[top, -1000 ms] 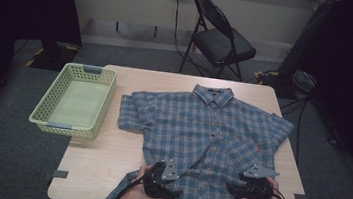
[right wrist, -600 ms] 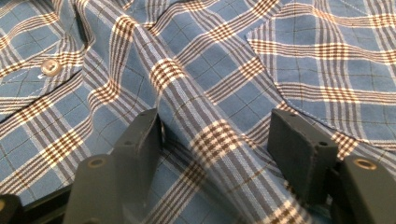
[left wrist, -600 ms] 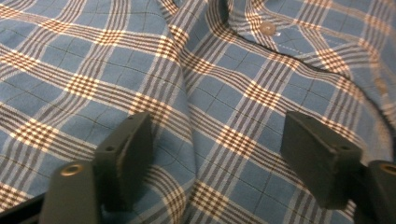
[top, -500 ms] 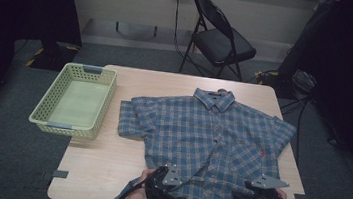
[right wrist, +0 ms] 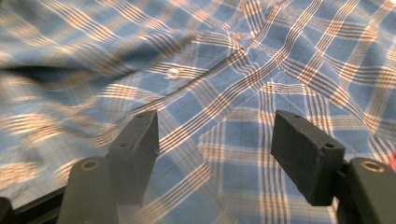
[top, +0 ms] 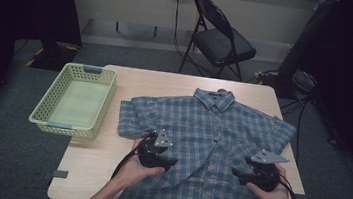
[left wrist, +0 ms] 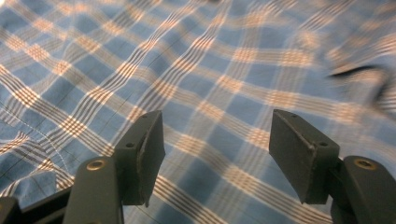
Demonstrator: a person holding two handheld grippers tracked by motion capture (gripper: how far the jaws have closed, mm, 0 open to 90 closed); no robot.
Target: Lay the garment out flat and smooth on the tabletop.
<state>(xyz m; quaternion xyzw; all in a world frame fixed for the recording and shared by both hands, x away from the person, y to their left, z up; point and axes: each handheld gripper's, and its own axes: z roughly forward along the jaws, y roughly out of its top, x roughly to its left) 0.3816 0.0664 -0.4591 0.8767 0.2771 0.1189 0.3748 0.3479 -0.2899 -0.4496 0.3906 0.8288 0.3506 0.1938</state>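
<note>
Basket, pale green, at the table's left edge. Plaid shirt spread flat, collar at the far side. Left gripper over the left front, jaws apart, gripping nothing. Right gripper over the right front; jaws have just been opening, nothing between them.

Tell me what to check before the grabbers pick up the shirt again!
1. Shirt lies flat on the table: ok.
2. Left gripper jaws apart, nothing pinched, have just been closing: ok.
3. Right gripper jaws apart, nothing pinched, have just been opening: ok.
4. Shirt hem all on the table: not ok, it hangs over the near edge.
5. Basket clear of the shirt: ok.
</note>
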